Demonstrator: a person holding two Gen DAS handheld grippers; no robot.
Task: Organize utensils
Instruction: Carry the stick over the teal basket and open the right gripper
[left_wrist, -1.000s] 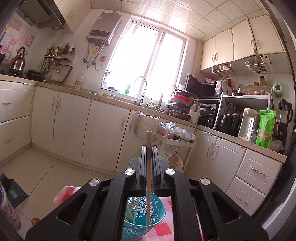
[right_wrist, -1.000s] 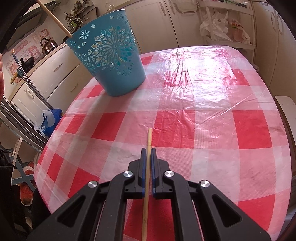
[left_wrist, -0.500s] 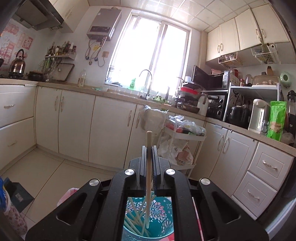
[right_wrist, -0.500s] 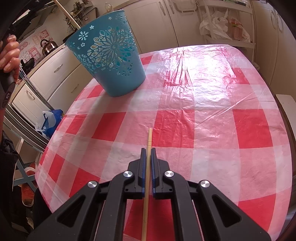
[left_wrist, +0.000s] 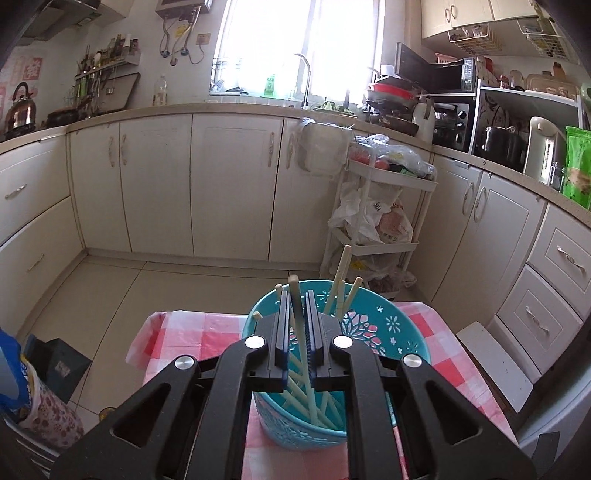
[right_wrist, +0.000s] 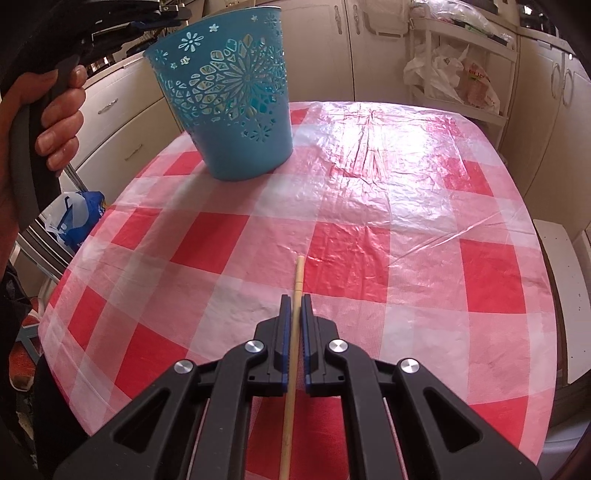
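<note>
A teal cut-out plastic basket (left_wrist: 388, 328) stands on the red-and-white checked table; it also shows in the right wrist view (right_wrist: 236, 110). Several pale chopsticks (left_wrist: 341, 284) lean inside it. My left gripper (left_wrist: 296, 295) hangs right over the basket's rim; its jaws stand slightly apart with one chopstick (left_wrist: 301, 332) between them, its lower end down in the basket. My right gripper (right_wrist: 294, 301) is shut on a wooden chopstick (right_wrist: 297, 277) just above the table's near part, well short of the basket.
The checked plastic tablecloth (right_wrist: 388, 206) covers a rounded table. A white rolling cart (left_wrist: 380, 206) with bags stands beyond the far edge. Cream cabinets (left_wrist: 229, 184) line the walls. A white stool (left_wrist: 495, 362) sits by the table's right side. A blue bag (right_wrist: 77, 218) lies left.
My left gripper tilted down and lowered over the basket, its jaws parted a little and the chopstick slid down into the basket. The right gripper stayed still with its chopstick.
</note>
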